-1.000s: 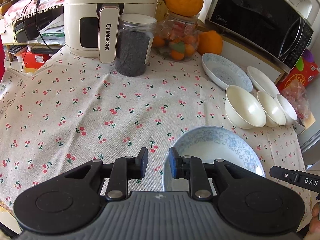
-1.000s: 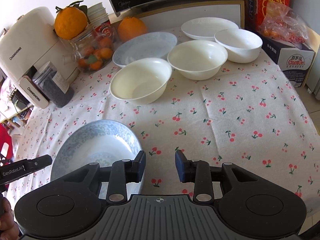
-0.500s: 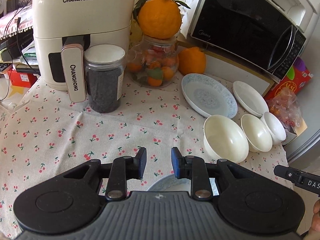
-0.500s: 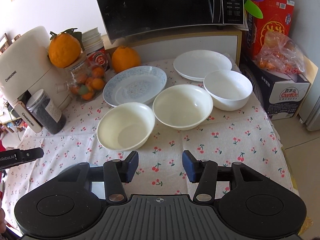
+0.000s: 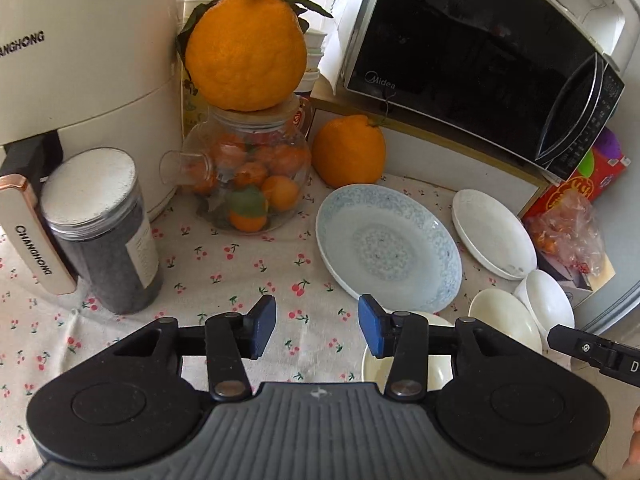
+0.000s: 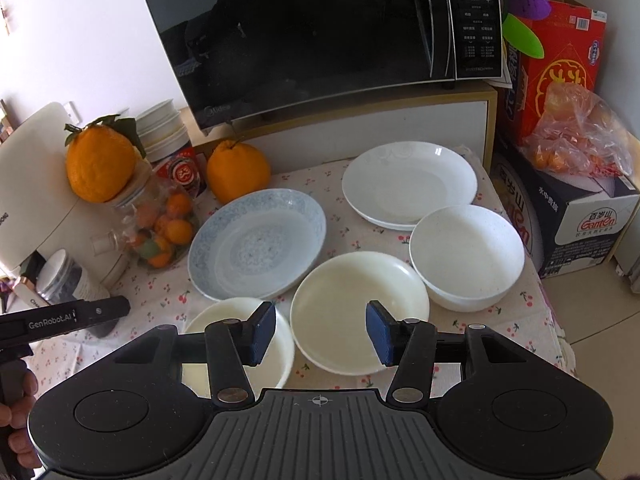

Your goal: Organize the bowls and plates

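Hovering over the near edge of the dish cluster, left claw (image 5: 311, 327) with jaws opening and nothing between them, right claw (image 6: 321, 332) spread and likewise empty. Just beyond the right claw, a middle cream bowl (image 6: 360, 310) upright, mouth up; to its left a near cream bowl (image 6: 236, 344) partly hidden under the claw; to its right a white speckled bowl (image 6: 466, 256), all close together. Farther back, a blue patterned plate (image 6: 258, 242) on the left and a white plate (image 6: 408, 186) on the right, both lying flat on the cherry-print table (image 6: 516, 320). Round pieces, so no long axis to line up with. Probably best done by taking one bowl's rim, one pad inside and one outside, lifting straight up clear of its neighbours, then nesting it level in the next bowl. Risk of knocking the crowded rims together.
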